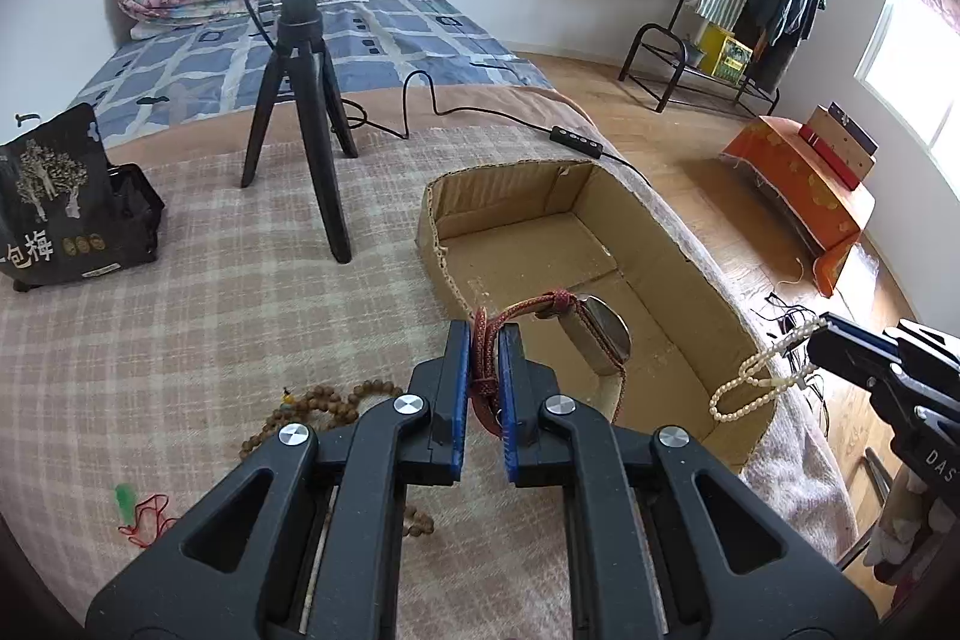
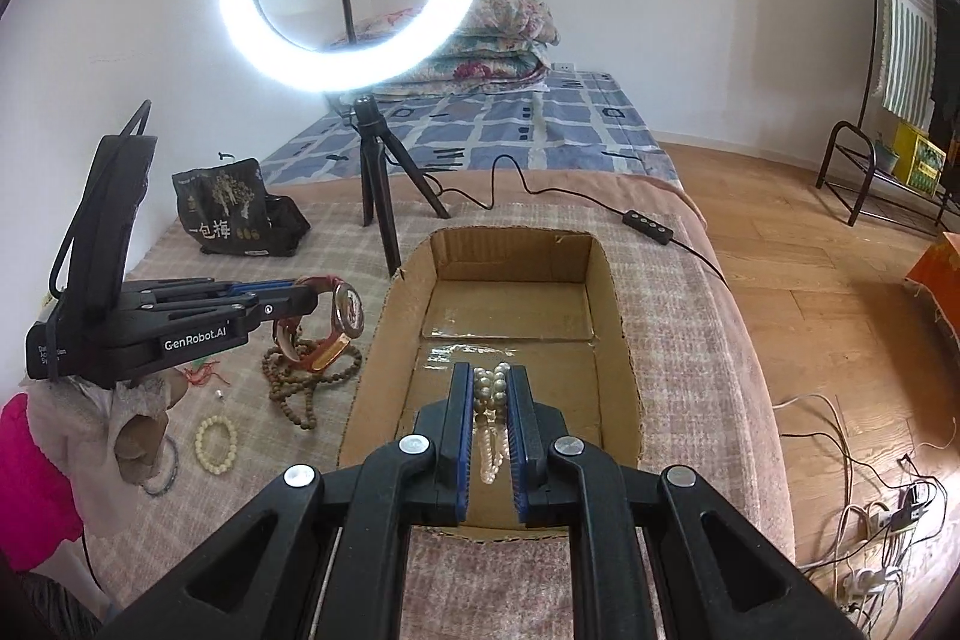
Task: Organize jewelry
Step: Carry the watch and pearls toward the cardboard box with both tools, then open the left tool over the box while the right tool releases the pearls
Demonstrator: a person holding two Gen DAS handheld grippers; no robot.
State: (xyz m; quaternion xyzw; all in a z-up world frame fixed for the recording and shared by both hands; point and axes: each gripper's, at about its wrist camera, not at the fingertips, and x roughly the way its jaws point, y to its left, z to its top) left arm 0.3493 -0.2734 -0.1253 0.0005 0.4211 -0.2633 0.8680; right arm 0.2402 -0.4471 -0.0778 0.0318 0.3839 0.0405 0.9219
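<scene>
On the checked blanket [image 2: 672, 340] at far left lay the jewelry not yet sorted: a green-and-red cord charm [image 1: 141, 511], a pale bead bracelet [image 2: 217, 443] and a string of brown wooden beads [image 1: 327, 403], all well apart from the cardboard box [image 1: 672, 244]. The left gripper [image 1: 483, 376] was clamped shut on the red strap of a wristwatch [image 1: 600, 340], the case hanging free beyond the fingertips (a grip on the strap kept the dial clear of the pads). In the left wrist view the watch hung about over the box's near-left wall, though whether it had crossed the rim could not be told. The box stood open-topped with its floor bare, giving ample room for a drop; its low walls were the only edges to clear, and the ring light's tripod [image 2: 384, 196] stood just beyond its left corner. To the right, the right gripper [image 2: 491, 400] was closed on a pearl strand [image 2: 491, 403], held over the box interior, its loop dangling below the fingers.
</scene>
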